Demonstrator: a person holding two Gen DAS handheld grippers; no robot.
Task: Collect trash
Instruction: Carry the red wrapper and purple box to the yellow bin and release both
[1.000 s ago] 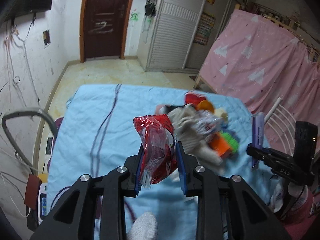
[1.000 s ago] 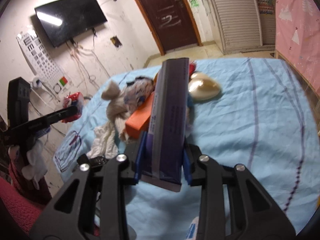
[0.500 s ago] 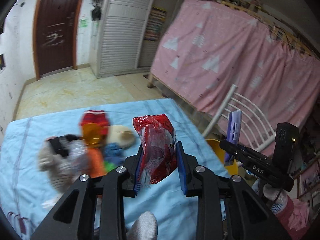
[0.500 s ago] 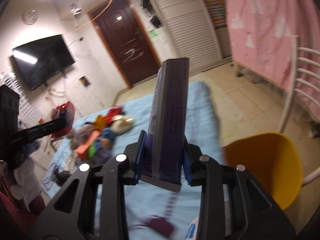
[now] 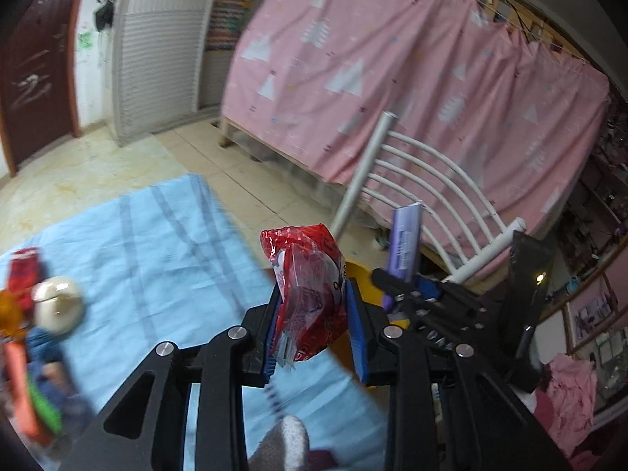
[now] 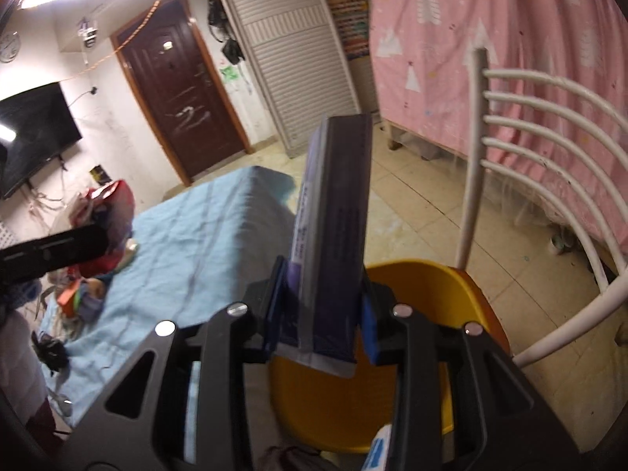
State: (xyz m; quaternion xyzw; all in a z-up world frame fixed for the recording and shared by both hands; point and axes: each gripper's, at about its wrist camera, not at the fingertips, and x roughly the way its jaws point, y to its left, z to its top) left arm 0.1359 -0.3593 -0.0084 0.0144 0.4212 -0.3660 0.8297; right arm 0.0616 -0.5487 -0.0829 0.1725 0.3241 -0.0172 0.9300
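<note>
Yellow bin (image 6: 431, 290) sits right under the right gripper (image 6: 322, 314), which pinches the upright purple box (image 6: 333, 216); left gripper (image 5: 314, 325), clamping the red wrapper (image 5: 306, 286), is farther off.

Bedroom with pink curtain (image 5: 392, 78) and blue sheet (image 5: 157, 243)

White chair (image 6: 549, 165) stands before the curtain; brown door (image 6: 184, 90), slatted wardrobe (image 6: 298, 62) and wall television (image 6: 31, 133) line the far side.

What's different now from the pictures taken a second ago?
Both grippers have swung away from the toy pile on the blue sheet toward the white chair; the yellow bin now lies just beyond the right gripper. Unchanged: the left gripper still clamps the red wrapper, the right still holds the purple box.
</note>
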